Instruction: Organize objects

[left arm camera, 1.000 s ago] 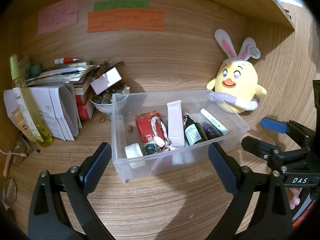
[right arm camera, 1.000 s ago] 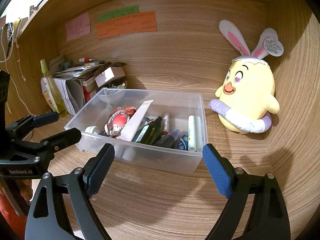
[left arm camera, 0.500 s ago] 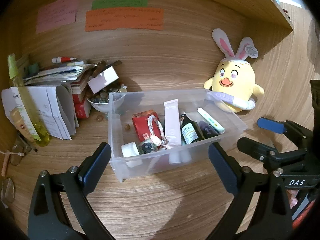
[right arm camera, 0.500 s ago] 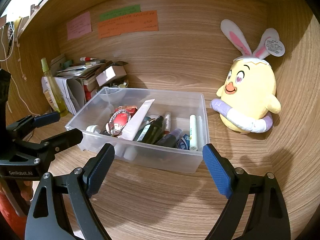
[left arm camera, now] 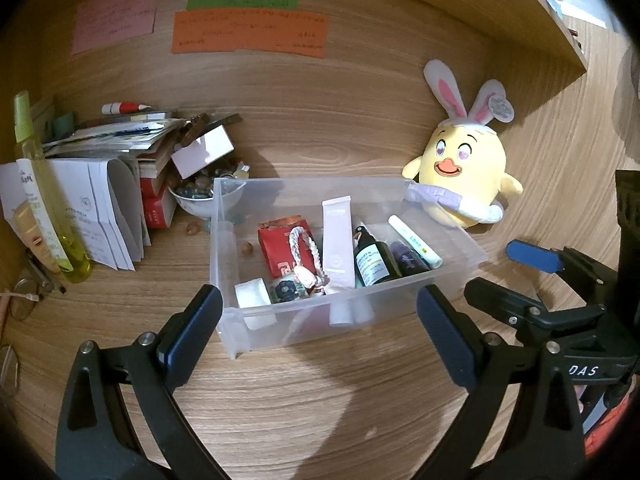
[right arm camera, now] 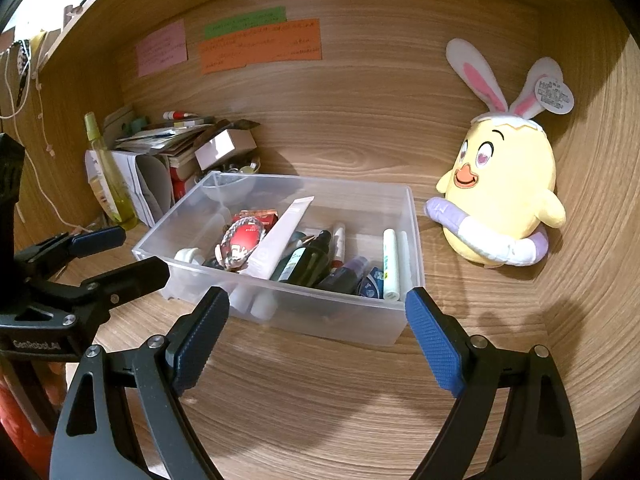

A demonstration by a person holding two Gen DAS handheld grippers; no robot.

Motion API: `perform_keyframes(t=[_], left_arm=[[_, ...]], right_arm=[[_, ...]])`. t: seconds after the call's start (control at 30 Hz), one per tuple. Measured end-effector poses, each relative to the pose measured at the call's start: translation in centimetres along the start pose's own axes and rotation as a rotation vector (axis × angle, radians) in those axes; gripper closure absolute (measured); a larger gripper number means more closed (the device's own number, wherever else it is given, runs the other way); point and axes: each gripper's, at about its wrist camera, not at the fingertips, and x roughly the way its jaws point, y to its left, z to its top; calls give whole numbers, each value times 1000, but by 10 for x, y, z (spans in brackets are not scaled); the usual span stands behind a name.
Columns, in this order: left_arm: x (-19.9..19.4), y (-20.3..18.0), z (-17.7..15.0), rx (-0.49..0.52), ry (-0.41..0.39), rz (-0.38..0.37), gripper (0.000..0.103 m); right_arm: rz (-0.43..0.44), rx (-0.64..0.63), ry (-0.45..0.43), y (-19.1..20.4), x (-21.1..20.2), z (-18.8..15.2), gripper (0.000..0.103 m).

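Observation:
A clear plastic bin (left arm camera: 448,240) (right arm camera: 404,312) stands on the wooden desk. It holds a pale pink tube (left arm camera: 338,240) (right arm camera: 280,236), a red packet (left arm camera: 282,250), a braided loop (left arm camera: 306,254), a dark green bottle (left arm camera: 372,260) (right arm camera: 306,262), a white stick (left arm camera: 414,242) (right arm camera: 391,264) and other small items. My left gripper (left arm camera: 318,326) is open just in front of the bin, nothing between its fingers. My right gripper (right arm camera: 318,330) is also open before the bin's near wall, holding nothing. Each gripper shows at the edge of the other's view.
A yellow plush chick with bunny ears (left arm camera: 466,172) (right arm camera: 502,196) sits right of the bin. At the left are stacked papers and books (left arm camera: 104,184), a yellow-green spray bottle (left arm camera: 44,196), a bowl of small stones (left arm camera: 196,196) and a white box (left arm camera: 202,152). Sticky notes (left arm camera: 248,32) hang on the back wall.
In the left wrist view the scene has shifted slightly down and left; the bin and both grippers stay where they were, both open.

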Motion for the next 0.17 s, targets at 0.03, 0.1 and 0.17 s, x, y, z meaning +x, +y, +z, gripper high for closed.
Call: perform_keyframes(t=[0.03,0.1,0.17], left_arm=[[0,0,0,-2,0,2,4],[-2,0,0,-4,-8,4,4],[-2,0,-1,0,-5,7,4]], right_arm=[[0,0,0,0,0,0,15],[1,0,0,0,0,0,15],[3,3,-2,-1,0,0,15]])
